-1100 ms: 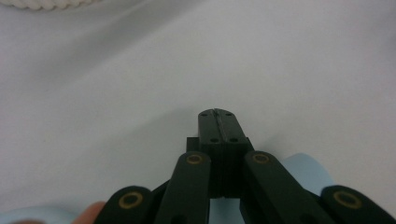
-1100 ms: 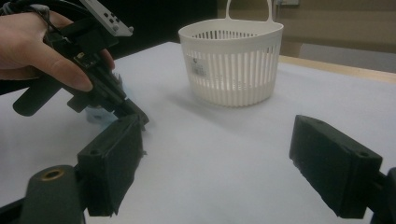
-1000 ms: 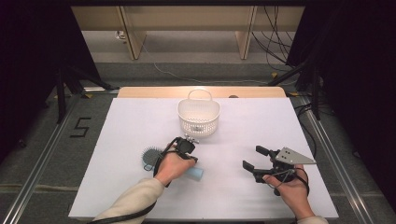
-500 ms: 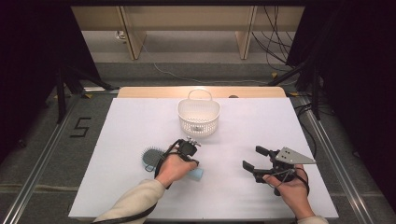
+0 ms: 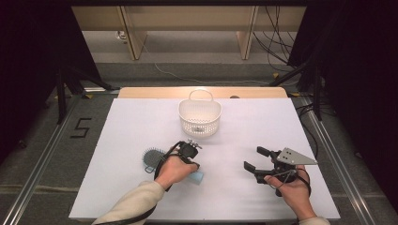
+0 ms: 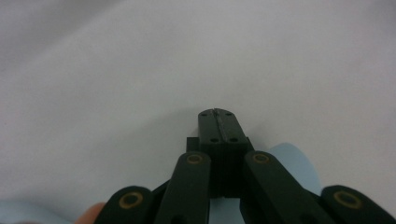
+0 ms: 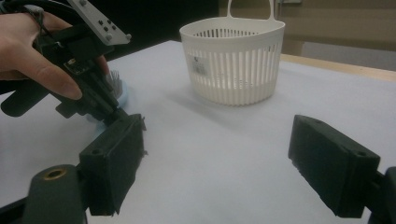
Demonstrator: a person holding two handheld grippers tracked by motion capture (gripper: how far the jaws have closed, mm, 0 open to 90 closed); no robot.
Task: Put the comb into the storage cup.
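The left hand (image 5: 176, 168) came in low from the near edge, sleeve angled toward the middle of the white table (image 5: 141, 122), wrist bent so the left gripper (image 6: 218, 116) pointed down at the cloth, tips almost on it. Its jaws were pressed together with nothing between them. The light blue hairbrush (image 5: 154, 159) lay right there on the table, bristled head poking out just left of that hand, handle end showing pale blue at its right. Over on the right, the right hand (image 5: 288, 187) rested near the front edge, the right gripper (image 7: 219, 168) held level and aimed across toward the left hand, jaws spread wide and empty. The white basket (image 5: 200, 117) stood upright farther back, well apart from both. Compared with a second earlier, nothing had shifted: hands, brush and basket kept their places.
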